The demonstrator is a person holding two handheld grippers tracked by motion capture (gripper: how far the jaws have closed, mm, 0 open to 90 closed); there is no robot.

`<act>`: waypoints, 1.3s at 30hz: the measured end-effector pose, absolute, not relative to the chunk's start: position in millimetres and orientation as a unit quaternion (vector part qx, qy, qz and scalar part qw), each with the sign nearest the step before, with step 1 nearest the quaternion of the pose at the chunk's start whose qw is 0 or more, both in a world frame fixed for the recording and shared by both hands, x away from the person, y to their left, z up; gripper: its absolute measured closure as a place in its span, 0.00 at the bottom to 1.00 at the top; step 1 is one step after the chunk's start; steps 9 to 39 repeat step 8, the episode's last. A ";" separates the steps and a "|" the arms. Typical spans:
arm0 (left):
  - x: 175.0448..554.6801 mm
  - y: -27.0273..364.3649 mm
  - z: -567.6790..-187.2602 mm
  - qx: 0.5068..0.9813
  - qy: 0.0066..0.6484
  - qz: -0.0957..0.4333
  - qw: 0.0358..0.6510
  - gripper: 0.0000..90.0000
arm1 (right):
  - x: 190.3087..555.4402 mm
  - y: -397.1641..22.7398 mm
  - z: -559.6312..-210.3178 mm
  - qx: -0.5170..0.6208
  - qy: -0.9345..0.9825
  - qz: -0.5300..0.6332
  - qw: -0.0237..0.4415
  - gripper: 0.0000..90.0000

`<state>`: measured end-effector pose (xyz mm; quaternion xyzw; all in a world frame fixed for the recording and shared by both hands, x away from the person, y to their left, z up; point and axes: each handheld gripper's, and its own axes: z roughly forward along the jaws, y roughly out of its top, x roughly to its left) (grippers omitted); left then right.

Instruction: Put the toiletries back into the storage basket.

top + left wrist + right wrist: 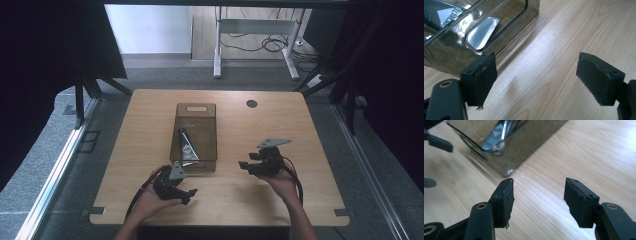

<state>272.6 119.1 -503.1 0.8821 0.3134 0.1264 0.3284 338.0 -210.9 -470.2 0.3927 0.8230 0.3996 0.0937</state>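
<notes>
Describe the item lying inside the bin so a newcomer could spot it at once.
On the wooden table stands a clear smoky plastic bin with handle cut-outs. Inside, toward its near end, lies a tube: dark at the cap end, silvery at the flat crimped end, the bin's sole content.

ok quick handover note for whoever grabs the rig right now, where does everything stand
Left gripper: open, empty, by the near end of the clear bin.
Right gripper: open, empty, over the table to the right of the bin.
Tube: lying inside the bin, untouched.
Done: nothing visibly handled yet.
Left: probably reach in and grasp the tube, or take hold of the bin.
</notes>
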 end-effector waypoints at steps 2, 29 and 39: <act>271.8 118.1 -503.4 0.883 0.313 0.126 0.325 0.19 | 337.8 -220.6 -471.4 0.400 0.813 0.413 0.089 0.46; 270.4 117.4 -504.2 0.885 0.311 0.124 0.324 0.19 | 335.1 -229.8 -473.8 0.407 0.804 0.423 0.093 0.46; 270.4 117.4 -504.2 0.885 0.311 0.124 0.324 0.19 | 335.1 -229.8 -473.8 0.407 0.804 0.423 0.093 0.46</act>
